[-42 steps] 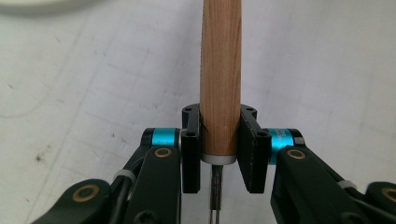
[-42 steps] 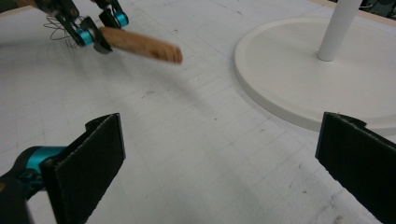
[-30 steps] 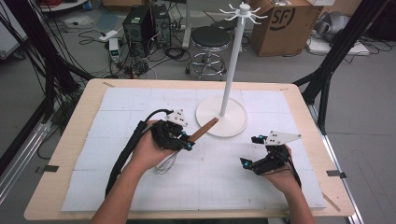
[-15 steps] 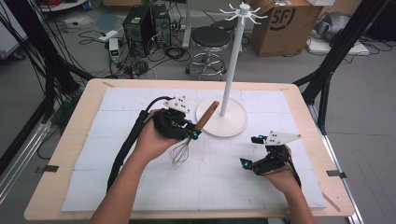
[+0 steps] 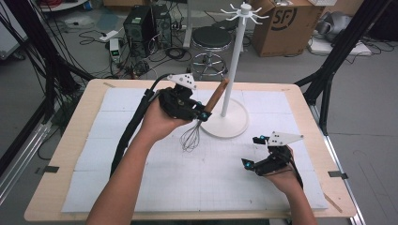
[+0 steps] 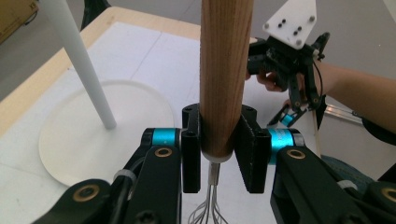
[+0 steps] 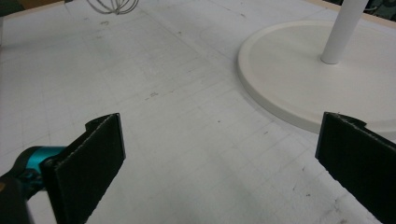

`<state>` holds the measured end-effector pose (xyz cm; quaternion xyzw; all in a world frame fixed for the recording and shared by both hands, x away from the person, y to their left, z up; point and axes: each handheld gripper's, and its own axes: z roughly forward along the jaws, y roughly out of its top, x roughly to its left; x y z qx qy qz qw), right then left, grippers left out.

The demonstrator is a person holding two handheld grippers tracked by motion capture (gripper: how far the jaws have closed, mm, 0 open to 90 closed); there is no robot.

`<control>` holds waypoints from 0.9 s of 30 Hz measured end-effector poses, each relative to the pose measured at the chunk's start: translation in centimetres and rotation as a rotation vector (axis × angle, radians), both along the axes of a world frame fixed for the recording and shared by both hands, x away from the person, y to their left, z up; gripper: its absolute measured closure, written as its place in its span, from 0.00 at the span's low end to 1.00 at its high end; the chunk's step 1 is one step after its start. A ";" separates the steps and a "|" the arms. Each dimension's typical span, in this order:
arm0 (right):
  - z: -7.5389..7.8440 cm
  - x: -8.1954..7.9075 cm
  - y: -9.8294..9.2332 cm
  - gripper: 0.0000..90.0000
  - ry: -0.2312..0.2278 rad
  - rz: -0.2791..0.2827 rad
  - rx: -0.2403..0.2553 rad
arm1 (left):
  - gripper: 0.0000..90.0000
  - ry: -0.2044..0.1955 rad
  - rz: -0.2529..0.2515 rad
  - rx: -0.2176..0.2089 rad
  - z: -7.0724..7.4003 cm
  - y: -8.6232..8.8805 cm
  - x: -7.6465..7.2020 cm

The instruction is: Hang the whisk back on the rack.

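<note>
Since a second ago the left gripper has lifted the whisk off the mat: the handle, which lay low and pointed toward 2 o'clock, now stands steeper toward 1 o'clock, and the wire head hangs clear above the mat. The hand has moved up the high view, toward the stand. The right gripper has stayed put at about 4 o'clock on the table.

In the left gripper view the jaws pinch the wooden handle just above its lower end, both pads pressed against it, the wires below. In the right gripper view the jaws stand wide apart with only bare mat between them.

The table is pale wood, covered by a white gridded mat. The white stand's round base sits at about 1 o'clock from the mat's middle, its post rising to a ring of hooks.

Beyond the table, on a grey floor: a cardboard box at 1 o'clock, a stool at 12, computer cases and cables at 11.
</note>
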<state>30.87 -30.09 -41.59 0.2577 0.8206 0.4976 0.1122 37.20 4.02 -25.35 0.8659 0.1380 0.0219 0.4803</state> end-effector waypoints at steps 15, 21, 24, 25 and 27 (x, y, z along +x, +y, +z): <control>0.5 -0.3 0.1 0.00 -0.022 0.002 -0.013 | 0.82 -0.036 -0.015 -0.031 4.4 -2.3 2.7; 0.5 -0.3 -0.1 0.00 -0.025 0.000 -0.004 | 0.82 -0.029 -0.022 -0.065 5.1 -1.9 3.7; 0.7 -0.3 -0.2 0.00 -0.029 0.002 -0.008 | 0.82 -0.033 -0.020 -0.072 5.7 -1.7 4.2; 0.8 -0.4 -0.2 0.00 -0.032 0.000 -0.014 | 0.82 -0.031 -0.020 -0.079 5.9 -1.7 4.4; 1.0 -0.5 -0.3 0.00 -0.037 0.002 -0.003 | 0.82 -0.026 -0.017 -0.080 6.2 -1.5 4.7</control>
